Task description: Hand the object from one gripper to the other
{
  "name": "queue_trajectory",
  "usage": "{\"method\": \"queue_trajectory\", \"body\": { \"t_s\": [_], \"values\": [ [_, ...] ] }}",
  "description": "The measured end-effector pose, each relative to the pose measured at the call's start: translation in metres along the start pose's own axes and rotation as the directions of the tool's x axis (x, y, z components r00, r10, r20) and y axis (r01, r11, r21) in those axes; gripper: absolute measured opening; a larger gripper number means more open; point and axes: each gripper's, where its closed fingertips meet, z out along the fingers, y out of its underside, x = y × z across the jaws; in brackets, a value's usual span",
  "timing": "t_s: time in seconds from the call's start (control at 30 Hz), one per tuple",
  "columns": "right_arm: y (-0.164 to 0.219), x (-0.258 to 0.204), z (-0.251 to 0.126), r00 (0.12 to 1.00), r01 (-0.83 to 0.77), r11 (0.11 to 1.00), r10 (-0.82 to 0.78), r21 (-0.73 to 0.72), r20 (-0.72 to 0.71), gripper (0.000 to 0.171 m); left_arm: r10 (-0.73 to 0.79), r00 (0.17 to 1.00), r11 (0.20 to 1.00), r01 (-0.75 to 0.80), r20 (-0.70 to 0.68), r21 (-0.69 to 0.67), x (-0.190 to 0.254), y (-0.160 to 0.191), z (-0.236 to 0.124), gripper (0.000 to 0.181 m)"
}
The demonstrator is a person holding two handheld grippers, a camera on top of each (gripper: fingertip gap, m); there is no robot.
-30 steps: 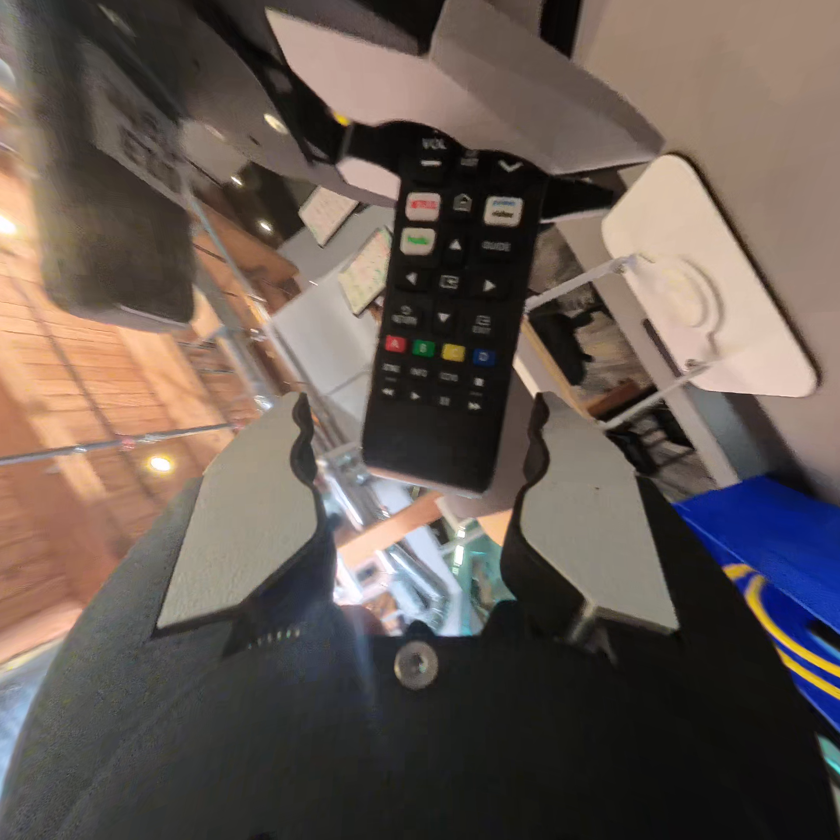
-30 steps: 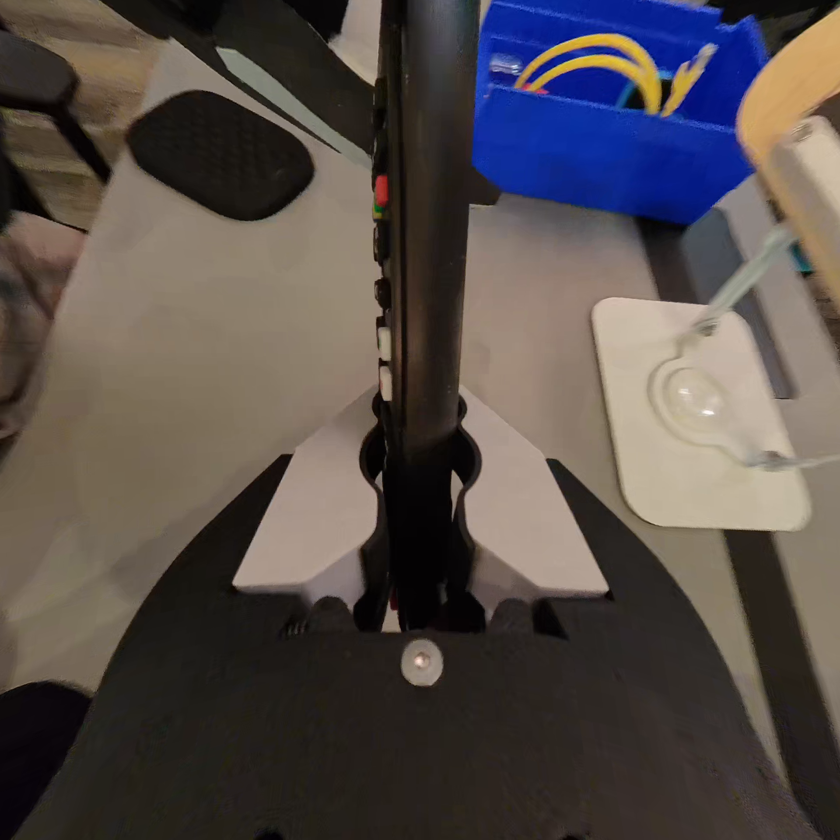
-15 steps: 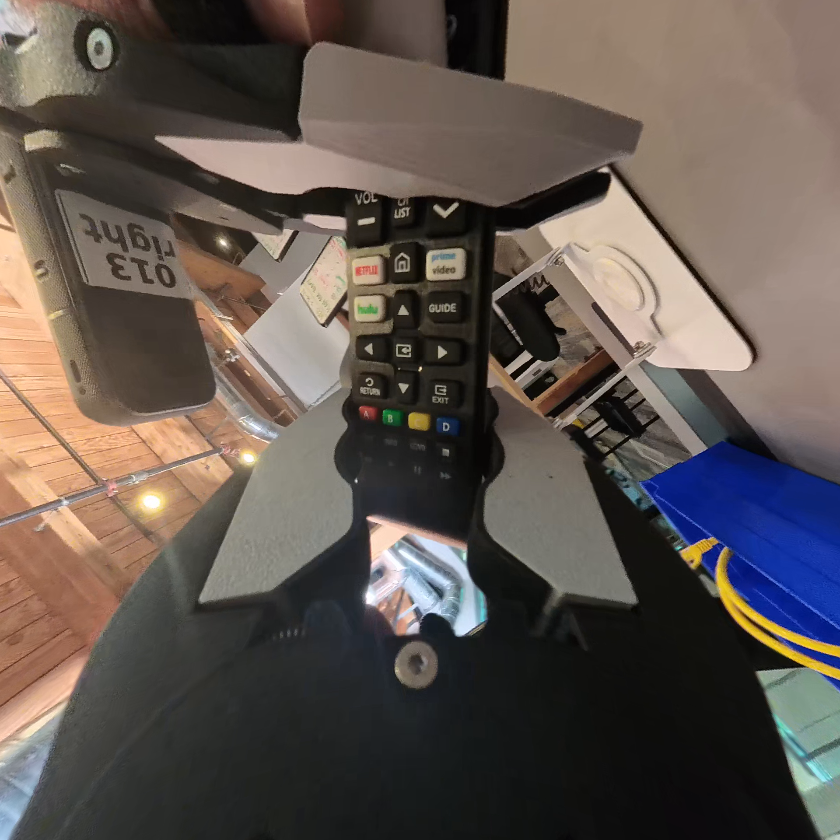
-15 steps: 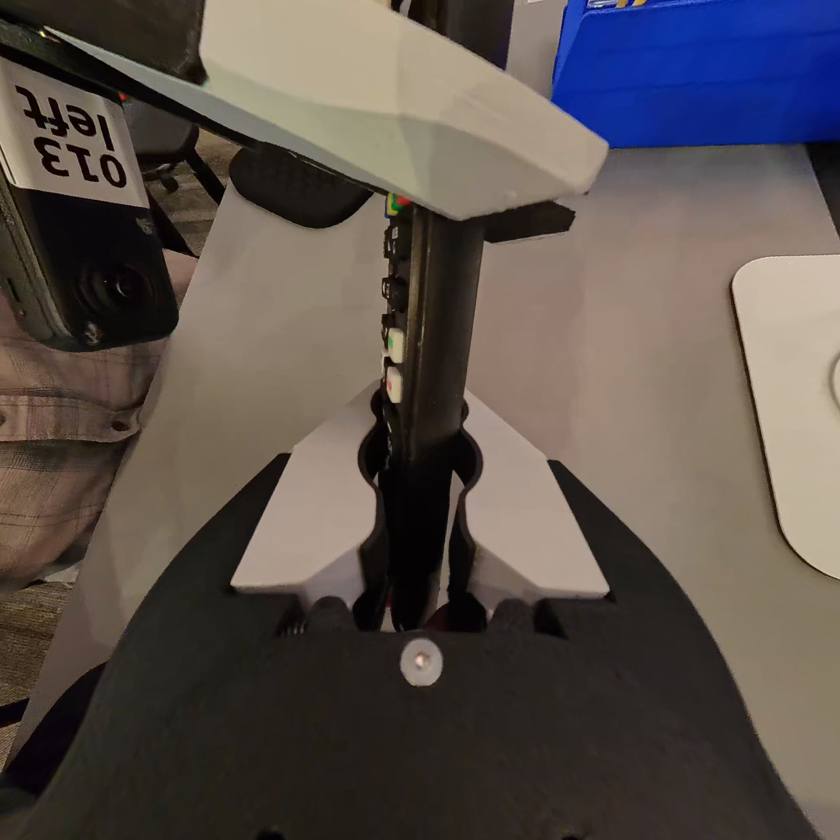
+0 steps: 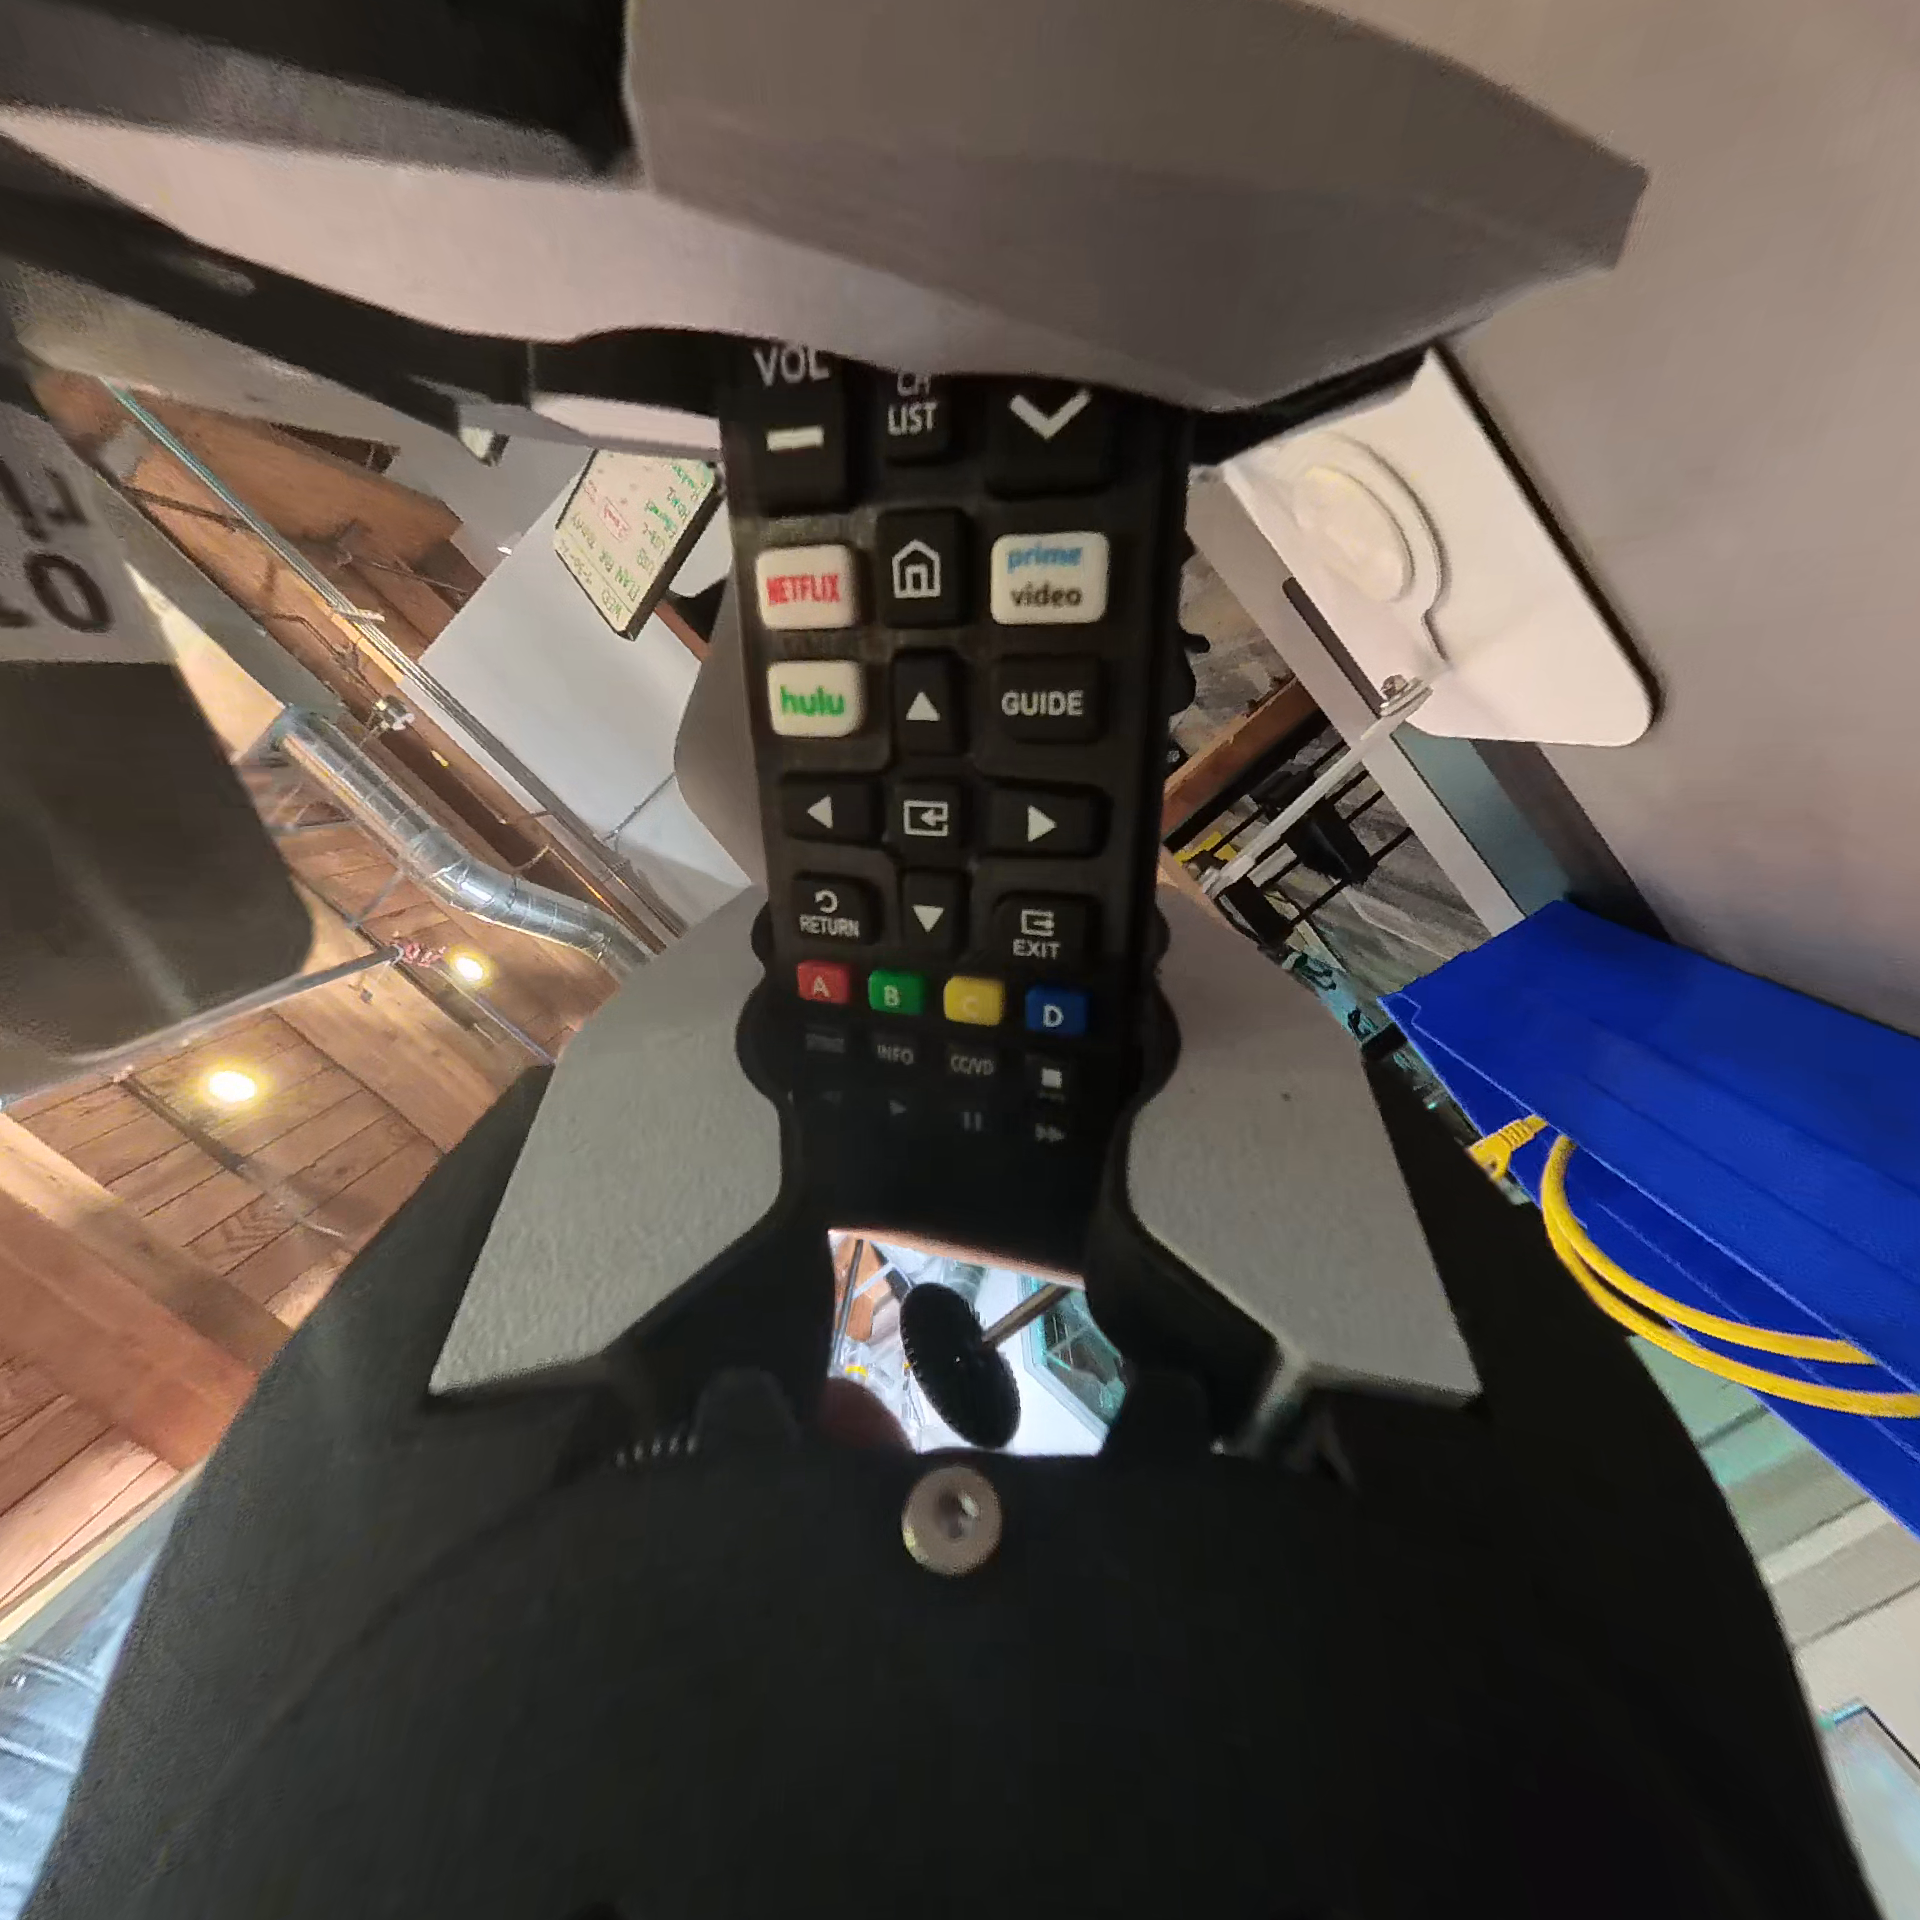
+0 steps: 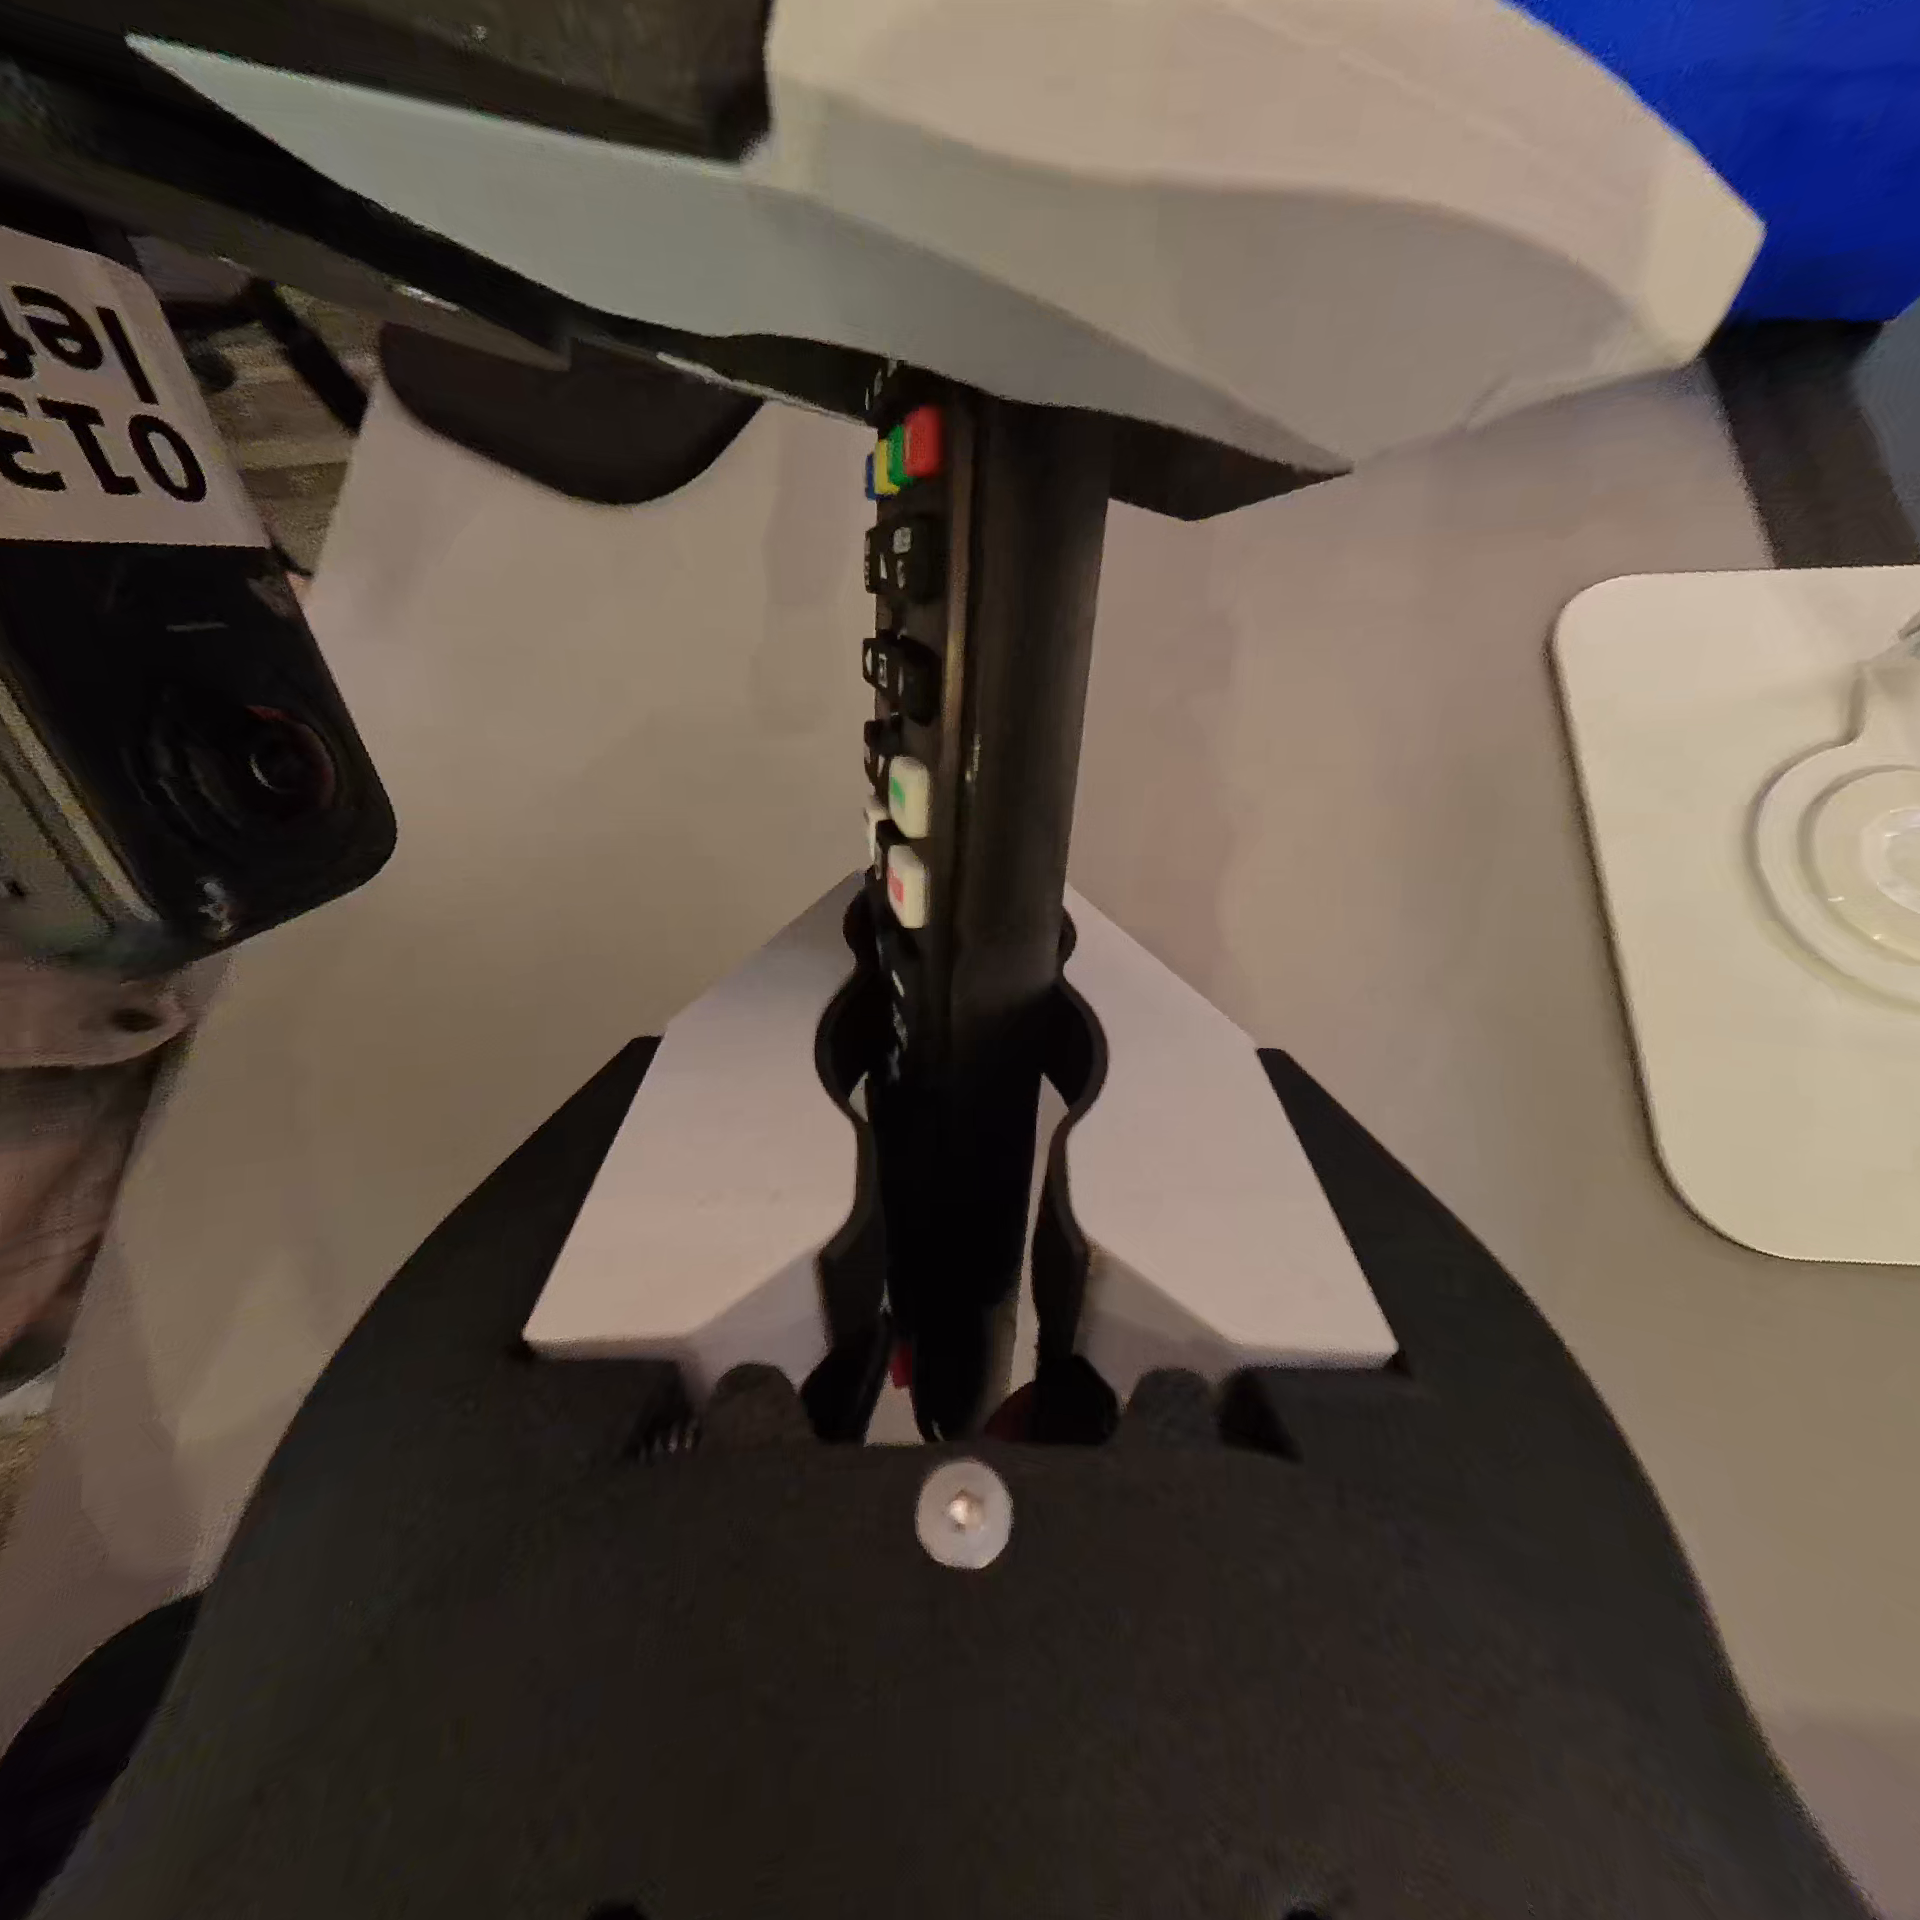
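Observation:
A black TV remote (image 5: 945, 748) with coloured buttons is held in the air by both grippers at once. My left gripper (image 5: 956, 997) is shut on its lower end, fingers pressing its two long edges, button face toward the camera. My right gripper (image 6: 961, 966) is shut on the other end, seen edge-on as the remote (image 6: 1013, 675) runs away from the camera. In the left wrist view the right gripper's grey finger (image 5: 1039, 187) covers the remote's top. In the right wrist view the left gripper's pale finger (image 6: 1143, 229) covers the far end.
A grey table (image 6: 1351, 727) lies below. A white flat stand with a clear dome (image 6: 1766, 914) sits at the right, also in the left wrist view (image 5: 1455, 582). A blue bin (image 5: 1714, 1122) with yellow cables is beyond. The left gripper's camera (image 6: 177, 748) is close at left.
My left gripper has gone from open around the remote's end to shut on it. The two grippers have come closer together. My right gripper stays shut on the remote.

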Motion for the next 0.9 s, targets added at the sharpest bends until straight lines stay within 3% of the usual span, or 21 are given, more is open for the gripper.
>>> {"method": "queue_trajectory", "body": {
  "t_s": [0.07, 0.13, 0.23, 0.33, 0.4, 0.5, 0.67, 0.73, 0.8, 0.9],
  "values": [
    [-0.007, 0.008, -0.002, 0.997, 0.043, 0.999, -0.041, 0.024, -0.071, 0.03, -0.039, 0.999, 0.999, 0.039, -0.031, 0.005, 0.003, 0.004, 0.003, 0.062],
    [-0.014, 0.016, -0.008, 0.982, 0.112, 0.993, -0.106, 0.029, -0.159, 0.051, -0.114, 0.99, 0.993, 0.115, -0.087, 0.0, 0.01, 0.011, 0.006, 0.061],
    [-0.032, 0.025, -0.025, 0.917, 0.27, 0.962, -0.247, 0.032, -0.313, 0.069, -0.224, 0.961, 0.975, 0.221, -0.164, -0.036, 0.017, 0.029, 0.013, 0.061],
    [-0.054, 0.037, -0.046, 0.721, 0.498, 0.866, -0.447, -0.054, -0.53, 0.082, -0.373, 0.884, 0.926, 0.372, -0.28, -0.058, 0.026, 0.043, 0.015, 0.06],
    [-0.067, 0.046, -0.059, 0.525, 0.614, 0.773, -0.55, -0.16, -0.649, 0.074, -0.452, 0.812, 0.881, 0.471, -0.37, -0.043, 0.03, 0.047, 0.014, 0.06],
    [-0.08, 0.046, -0.066, 0.232, 0.716, 0.61, -0.665, -0.338, -0.71, 0.07, -0.532, 0.689, 0.806, 0.59, -0.493, -0.045, 0.033, 0.052, 0.009, 0.06],
    [-0.096, 0.05, -0.059, -0.094, 0.646, 0.484, -0.717, -0.591, -0.691, 0.054, -0.623, 0.368, 0.612, 0.779, -0.69, -0.137, 0.035, 0.04, -0.007, 0.06],
    [-0.099, 0.054, -0.06, -0.19, 0.597, 0.472, -0.702, -0.648, -0.686, 0.046, -0.611, 0.276, 0.554, 0.818, -0.742, -0.153, 0.032, 0.03, -0.015, 0.061],
    [-0.104, 0.053, -0.067, -0.26, 0.574, 0.48, -0.662, -0.664, -0.703, 0.023, -0.602, 0.239, 0.536, 0.828, -0.762, -0.164, 0.03, 0.026, -0.018, 0.06],
    [-0.105, 0.051, -0.071, -0.258, 0.574, 0.487, -0.656, -0.659, -0.71, 0.022, -0.594, 0.174, 0.487, 0.855, -0.786, -0.179, 0.027, 0.021, -0.022, 0.06]
  ]
}}
